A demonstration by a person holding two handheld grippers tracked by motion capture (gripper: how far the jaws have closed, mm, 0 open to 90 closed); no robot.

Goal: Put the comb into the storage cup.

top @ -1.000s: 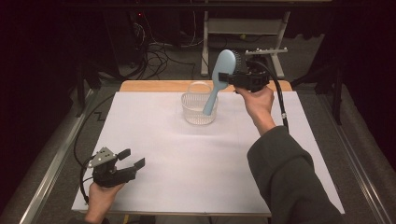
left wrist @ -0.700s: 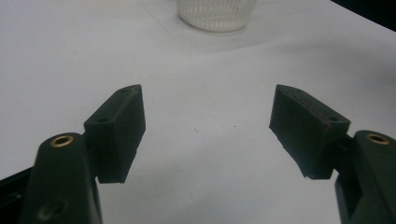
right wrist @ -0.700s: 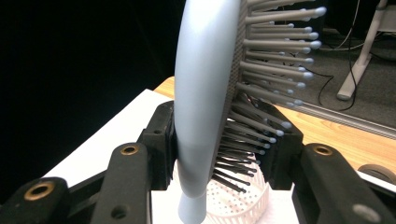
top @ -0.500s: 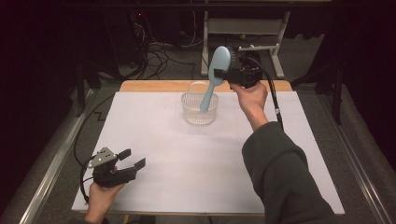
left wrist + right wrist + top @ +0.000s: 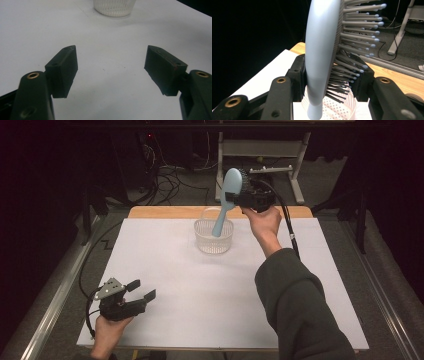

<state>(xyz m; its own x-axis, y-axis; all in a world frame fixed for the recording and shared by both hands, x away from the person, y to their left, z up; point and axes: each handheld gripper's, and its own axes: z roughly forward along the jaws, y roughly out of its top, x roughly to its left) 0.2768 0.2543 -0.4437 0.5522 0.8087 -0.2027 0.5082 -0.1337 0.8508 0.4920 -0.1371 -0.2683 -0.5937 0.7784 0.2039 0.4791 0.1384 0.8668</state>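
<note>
A light blue hairbrush (image 5: pixel 227 201) hangs handle-down over a small white perforated basket (image 5: pixel 214 241) at the far middle of the table. My right gripper (image 5: pixel 239 198) is shut on the brush's head (image 5: pixel 324 50), one jaw against its smooth back and the other against the bristles; the handle tip reaches down into the basket (image 5: pixel 337 107). Near the table's front left corner my left gripper (image 5: pixel 141 290) rests in a hand, open with nothing between its jaws (image 5: pixel 111 68). In its view the basket (image 5: pixel 114 7) stands farther off.
A white sheet (image 5: pixel 200 290) covers the wooden table (image 5: pixel 165 212), whose far edge shows bare behind the basket. Metal rails (image 5: pixel 47 312) run along both sides. Cables (image 5: pixel 165 182) and a table stand's legs (image 5: pixel 300 167) lie on the floor beyond.
The right hand has carried the brush a little leftward, so its handle now hangs more squarely over the basket. The left gripper has stayed still.
</note>
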